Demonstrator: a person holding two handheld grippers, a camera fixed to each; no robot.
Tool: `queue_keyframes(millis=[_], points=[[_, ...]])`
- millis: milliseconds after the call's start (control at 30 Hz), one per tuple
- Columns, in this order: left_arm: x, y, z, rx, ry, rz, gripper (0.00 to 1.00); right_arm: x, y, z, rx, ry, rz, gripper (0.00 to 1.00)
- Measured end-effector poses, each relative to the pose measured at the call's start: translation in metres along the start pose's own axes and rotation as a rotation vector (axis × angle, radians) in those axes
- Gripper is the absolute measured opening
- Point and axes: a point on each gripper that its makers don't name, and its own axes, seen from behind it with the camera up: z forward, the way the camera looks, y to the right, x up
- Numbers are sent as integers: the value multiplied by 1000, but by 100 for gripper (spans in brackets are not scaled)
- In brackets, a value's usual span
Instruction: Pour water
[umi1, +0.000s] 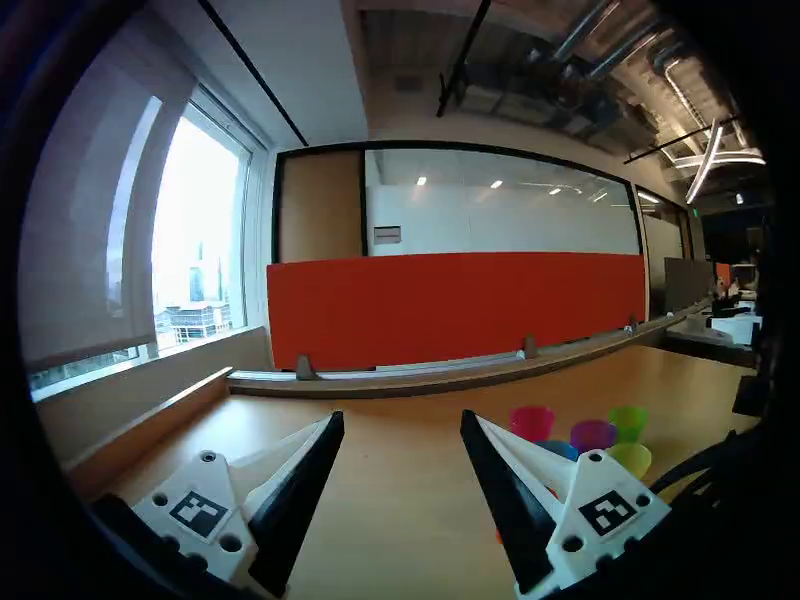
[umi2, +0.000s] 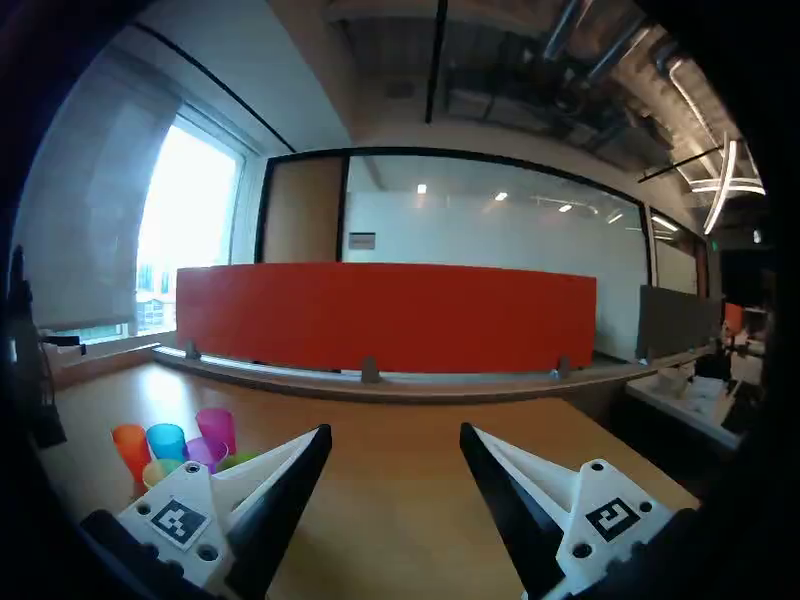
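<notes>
In the left gripper view a window (umi1: 195, 250) takes the upper left, and a red panel (umi1: 450, 305) runs across the middle behind the desk (umi1: 400, 530). At bottom centre the left gripper (umi1: 401, 418) has its fingers spread wide with bare desk between them, and it holds nothing. The cups (umi1: 593, 434), a tight cluster of pink, purple, green and blue, stand at lower right, just beyond the right finger and apart from it.

In the right gripper view the cups (umi2: 166, 440) sit at lower left, near the left finger. The right gripper (umi2: 395, 430), at bottom centre, is likewise wide open and empty.

The pour looks not yet begun: no cup is grasped, and whether any cup holds water cannot be told. Everything is left to do, by my reading: grasp a cup, lift it, and tip it over another.
</notes>
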Motion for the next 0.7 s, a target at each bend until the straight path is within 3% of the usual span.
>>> queue_keyframes(millis=[400, 700], points=[[58, 8, 14, -65, -42, -28, 86, 62, -8, 15, 57, 1, 26, 99], [104, 11, 21, -112, -33, -67, 86, 101, -10, 20, 95, -1, 42, 99]])
